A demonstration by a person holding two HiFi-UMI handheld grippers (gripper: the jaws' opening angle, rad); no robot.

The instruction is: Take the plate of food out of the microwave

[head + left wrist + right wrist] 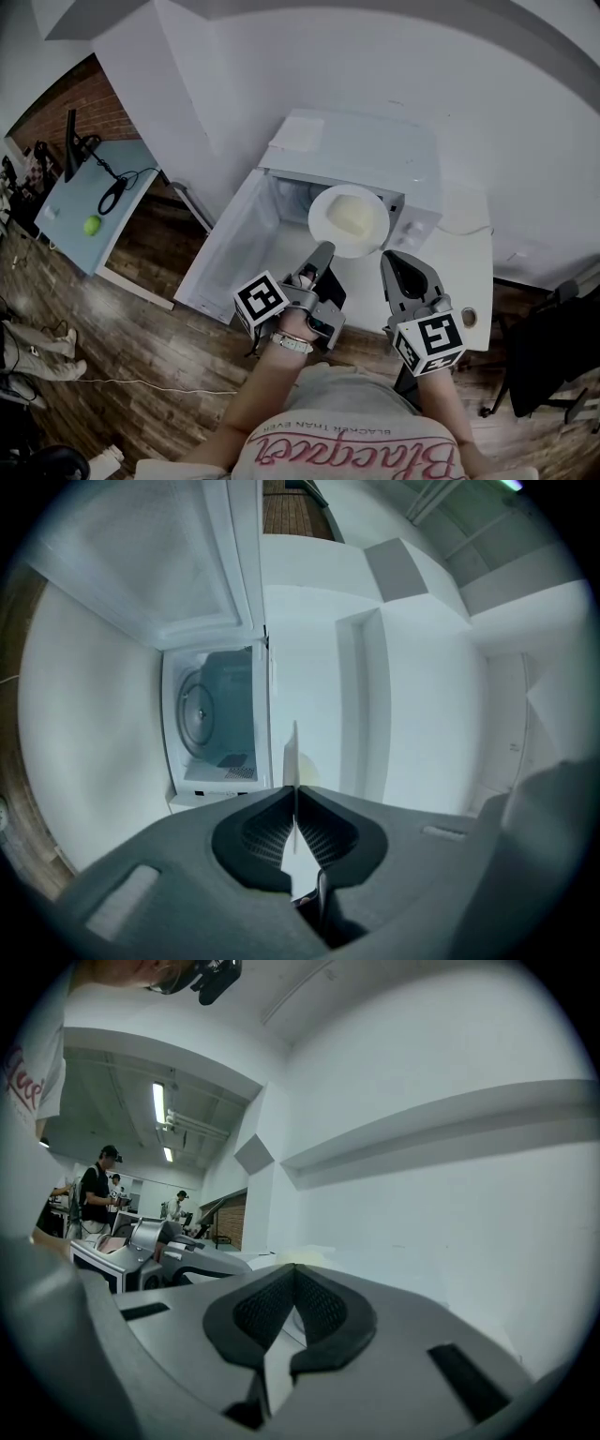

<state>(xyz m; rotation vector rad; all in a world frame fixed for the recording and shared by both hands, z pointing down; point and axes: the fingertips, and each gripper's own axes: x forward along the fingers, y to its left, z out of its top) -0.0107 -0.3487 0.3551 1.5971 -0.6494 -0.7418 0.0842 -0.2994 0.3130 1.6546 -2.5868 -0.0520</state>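
Observation:
A white plate (pixel 349 220) with pale food on it hangs in the air in front of the white microwave (pixel 375 150), whose door (pixel 230 248) stands open to the left. My left gripper (pixel 322 248) is rolled on its side and shut on the plate's near rim. In the left gripper view that rim (pixel 292 757) shows edge-on between the closed pads, with the microwave's cavity and turntable (pixel 202 714) behind it. My right gripper (pixel 387 255) is shut, tips at the plate's right rim. Whether it touches the plate I cannot tell. In the right gripper view the tips (pixel 293 1269) meet.
The microwave stands on a white counter (pixel 469 272) against a white wall. A small round object (pixel 469 317) lies at the counter's front right. A pale table (pixel 89 202) with a green ball and a cable stands at the left on wooden floor. People (pixel 94 1194) stand far off.

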